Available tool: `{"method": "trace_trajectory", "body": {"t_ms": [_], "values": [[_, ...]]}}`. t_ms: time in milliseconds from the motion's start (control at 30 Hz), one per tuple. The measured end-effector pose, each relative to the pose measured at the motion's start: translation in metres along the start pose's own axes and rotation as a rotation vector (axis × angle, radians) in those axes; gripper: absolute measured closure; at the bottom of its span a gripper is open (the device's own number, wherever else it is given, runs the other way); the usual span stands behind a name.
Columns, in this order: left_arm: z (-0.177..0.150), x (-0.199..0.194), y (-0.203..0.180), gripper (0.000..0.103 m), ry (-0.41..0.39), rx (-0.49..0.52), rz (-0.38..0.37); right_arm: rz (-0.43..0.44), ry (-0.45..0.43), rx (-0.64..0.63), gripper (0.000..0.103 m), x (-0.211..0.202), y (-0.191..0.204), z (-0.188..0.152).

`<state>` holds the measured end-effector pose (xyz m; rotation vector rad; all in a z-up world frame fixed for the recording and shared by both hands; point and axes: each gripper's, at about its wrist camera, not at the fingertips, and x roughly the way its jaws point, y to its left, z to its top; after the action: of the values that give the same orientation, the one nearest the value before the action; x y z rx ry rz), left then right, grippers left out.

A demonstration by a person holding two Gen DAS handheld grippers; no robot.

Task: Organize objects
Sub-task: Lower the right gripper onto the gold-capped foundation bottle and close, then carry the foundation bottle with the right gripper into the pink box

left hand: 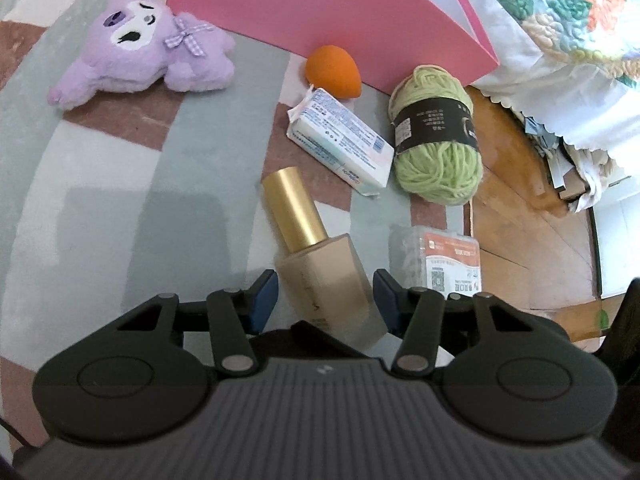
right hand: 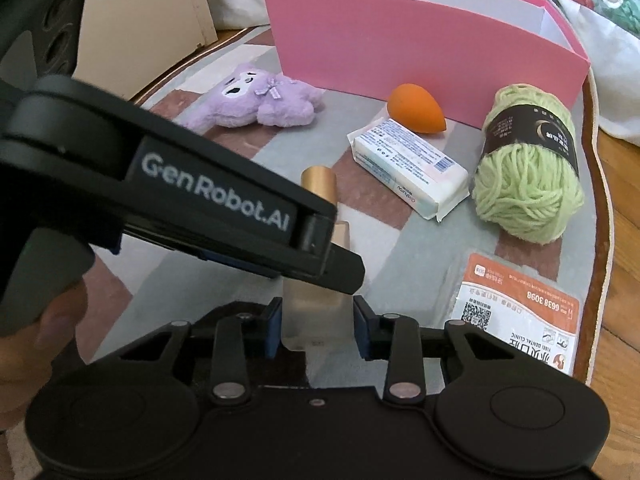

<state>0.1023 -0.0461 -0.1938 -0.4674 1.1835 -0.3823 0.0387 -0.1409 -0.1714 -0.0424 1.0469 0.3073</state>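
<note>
A foundation bottle (left hand: 320, 280) with a gold cap (left hand: 294, 208) lies tilted on the rug. My left gripper (left hand: 326, 300) stands astride the bottle's body, its blue pads close beside both sides with slim gaps showing. In the right wrist view the right gripper (right hand: 318, 320) is shut on the bottle's frosted base (right hand: 316, 316). The left gripper's black finger (right hand: 240, 216) crosses in front of the bottle there and hides its middle. An open pink box (right hand: 400, 48) stands at the back.
On the patterned rug (left hand: 120, 200) lie a purple plush (left hand: 144, 48), an orange sponge (left hand: 332, 70), a white packet (left hand: 344, 140), green yarn (left hand: 436, 148) and a clear floss box (left hand: 440, 260). Wooden floor (left hand: 528, 220) and a quilted bedspread (left hand: 580, 20) are at the right. A hand (right hand: 40, 340) shows at the lower left.
</note>
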Motion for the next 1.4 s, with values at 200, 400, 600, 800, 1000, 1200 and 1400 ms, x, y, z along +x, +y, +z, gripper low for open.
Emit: {"method": "trace_trajectory", "body": {"t_ms": [200,400,600,800,1000,1200,1400], "values": [[-0.004,-0.002,0.003,0.054,-0.018,-0.034,-0.007,0.017,0.013,0.041,0.063,-0.004,-0.004,0.002],[-0.015,-0.008,0.001,0.055,-0.044,-0.094,0.006,0.035,0.026,0.025,0.063,-0.005,-0.005,0.001],[-0.024,-0.016,-0.011,0.055,-0.041,-0.124,0.030,0.031,0.045,-0.022,0.063,-0.017,-0.001,-0.002],[-0.021,-0.025,-0.021,0.055,-0.026,-0.110,0.058,0.028,0.052,-0.032,0.063,-0.030,0.000,-0.003],[-0.010,-0.041,-0.031,0.055,-0.019,-0.066,0.078,0.060,0.011,-0.006,0.063,-0.043,-0.002,0.002],[-0.001,-0.071,-0.049,0.055,-0.052,-0.028,0.095,0.072,-0.023,-0.013,0.063,-0.063,0.001,0.015],[0.019,-0.107,-0.066,0.055,-0.132,0.010,0.105,0.068,-0.115,-0.047,0.063,-0.091,0.011,0.037]]}}
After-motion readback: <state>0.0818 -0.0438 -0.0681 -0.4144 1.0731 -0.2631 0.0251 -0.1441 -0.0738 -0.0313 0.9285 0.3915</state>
